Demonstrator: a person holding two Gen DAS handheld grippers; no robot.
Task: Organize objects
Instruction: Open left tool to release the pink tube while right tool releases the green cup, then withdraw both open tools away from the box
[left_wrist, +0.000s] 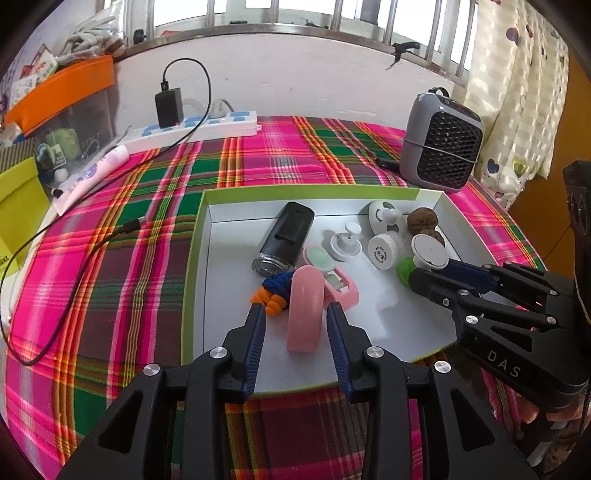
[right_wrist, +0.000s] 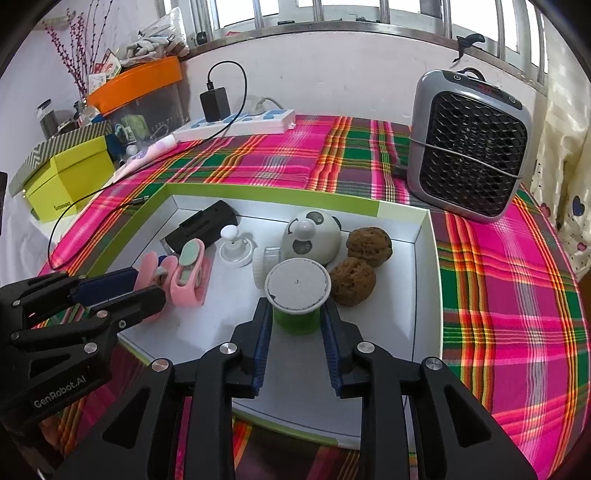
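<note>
We see the left gripper (left_wrist: 295, 314) spread around the pink case (left_wrist: 303, 308) in the tray (left_wrist: 192, 280); pads clear. Our right gripper (right_wrist: 295, 317) brackets the green spool (right_wrist: 297, 295), jaws parted.

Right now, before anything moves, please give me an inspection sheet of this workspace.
Surface: plaid cloth over the table.
Job's things: white tray holds pink cap, green spool, two walnuts, panda toy, black device.
Clutter: heater, yellow box.
Grippers: left tool open around the cap; right tool open around the spool.
Cables: black charger cable across the cloth; power strip.
Surroundings: barred window, curtain.
</note>
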